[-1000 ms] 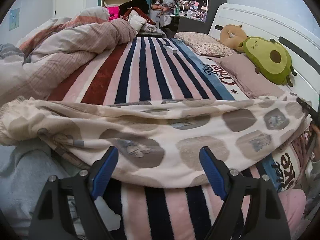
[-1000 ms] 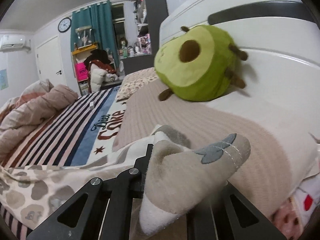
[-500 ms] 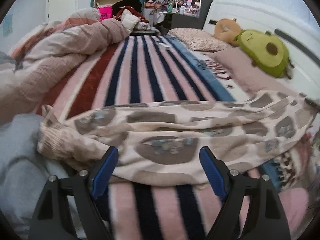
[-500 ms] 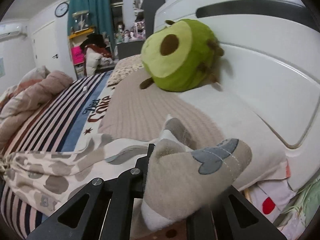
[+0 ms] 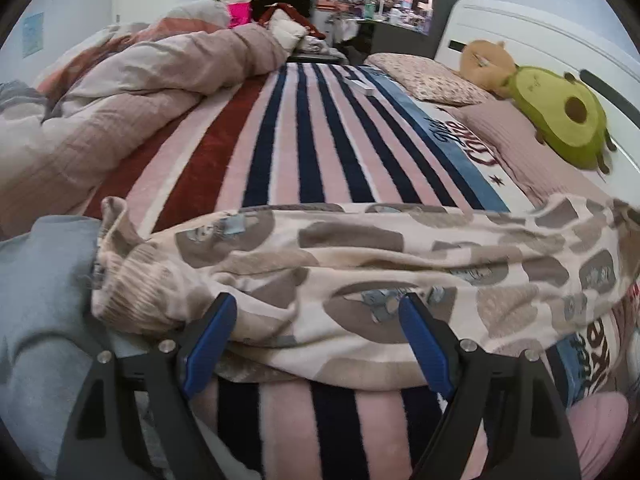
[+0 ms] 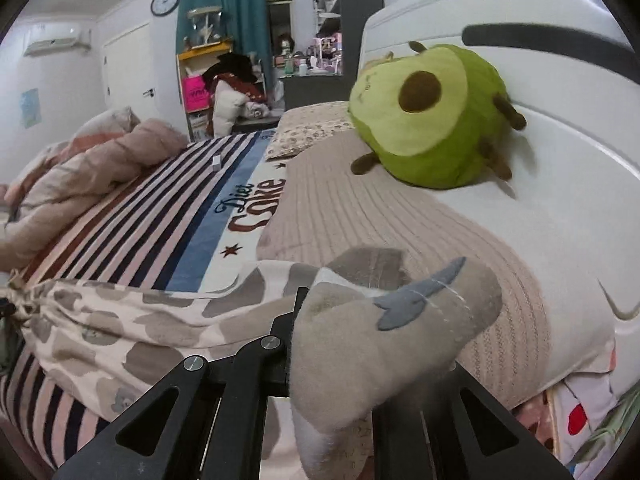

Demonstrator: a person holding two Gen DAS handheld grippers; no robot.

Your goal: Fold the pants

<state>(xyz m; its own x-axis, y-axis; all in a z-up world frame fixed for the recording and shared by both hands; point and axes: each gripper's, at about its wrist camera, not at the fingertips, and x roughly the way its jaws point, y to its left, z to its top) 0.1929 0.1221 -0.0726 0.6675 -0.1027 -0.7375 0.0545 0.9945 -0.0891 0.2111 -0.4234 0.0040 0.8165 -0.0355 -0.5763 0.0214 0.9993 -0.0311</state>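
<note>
Cream pants (image 5: pixel 360 264) with grey-brown patches lie stretched across the striped blanket (image 5: pixel 304 152), waistband at the left, legs running right. My left gripper (image 5: pixel 316 336) is open, its blue pads either side of the pants' near edge close to the waistband. In the right wrist view the pants (image 6: pixel 132 320) trail left from my right gripper (image 6: pixel 340 360), which is shut on the leg cuff end (image 6: pixel 392 320); the cloth drapes over and hides the fingertips.
A bunched pink duvet (image 5: pixel 132 92) lies at the left. A green avocado plush (image 6: pixel 432 116) and beige pillow (image 6: pixel 360 208) sit by the white headboard (image 6: pixel 540 80). A grey garment (image 5: pixel 40 300) lies beside the waistband.
The pants have drawn narrower and shifted right, with the waistband now bunched near my left gripper. My right gripper, still holding the cuff, has moved and turned relative to the avocado plush.
</note>
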